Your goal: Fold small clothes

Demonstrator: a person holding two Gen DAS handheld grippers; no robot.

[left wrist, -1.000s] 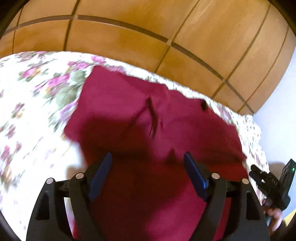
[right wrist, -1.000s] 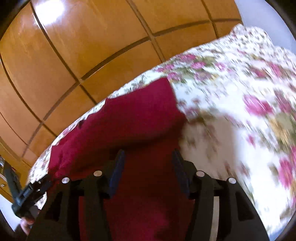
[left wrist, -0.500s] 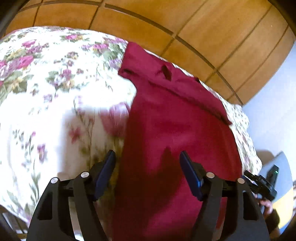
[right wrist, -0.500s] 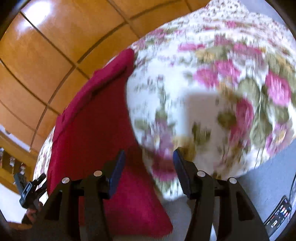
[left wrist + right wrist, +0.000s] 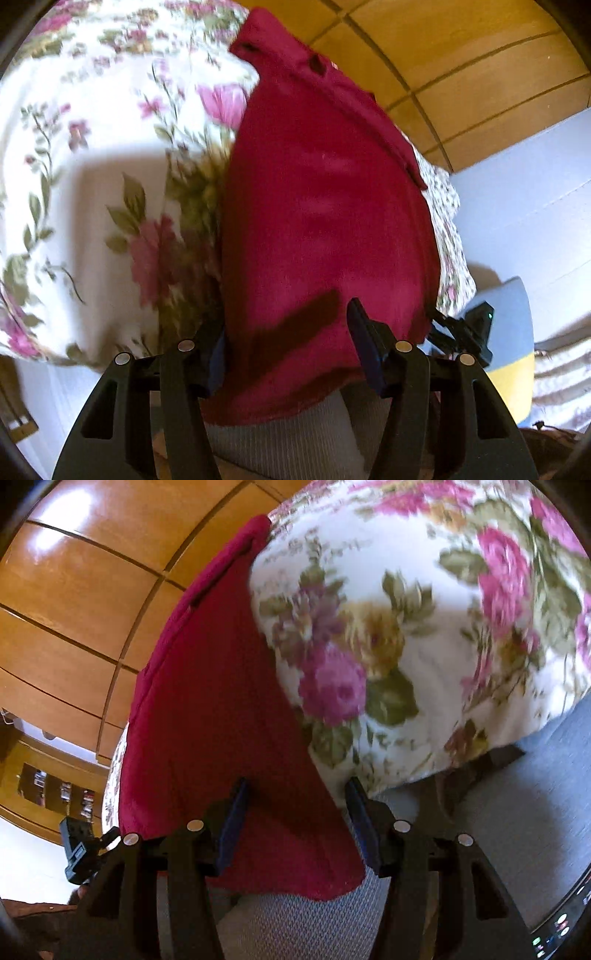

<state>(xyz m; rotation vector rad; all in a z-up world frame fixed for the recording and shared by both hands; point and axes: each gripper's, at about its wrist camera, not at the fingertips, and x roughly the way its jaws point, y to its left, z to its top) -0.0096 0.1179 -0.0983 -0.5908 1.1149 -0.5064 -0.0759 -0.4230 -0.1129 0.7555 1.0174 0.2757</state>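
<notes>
Wood panelling (image 5: 461, 55) rises behind the floral bedspread (image 5: 92, 184). On it lies the red garment (image 5: 325, 206), its near hem spilling off the bed's edge toward me. My left gripper (image 5: 286, 332) and right gripper (image 5: 295, 812) both stand spread wide, holding nothing. I can read no writing anywhere.

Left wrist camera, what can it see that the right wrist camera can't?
Only the left wrist view shows the blue and yellow thing and the two holes in the red cloth's far band. Only the right wrist view shows the wooden shelf and the grey floor. Both show the red cloth hanging over the edge of the flowered bed, the wooden panels, and open grippers, left and right.
</notes>
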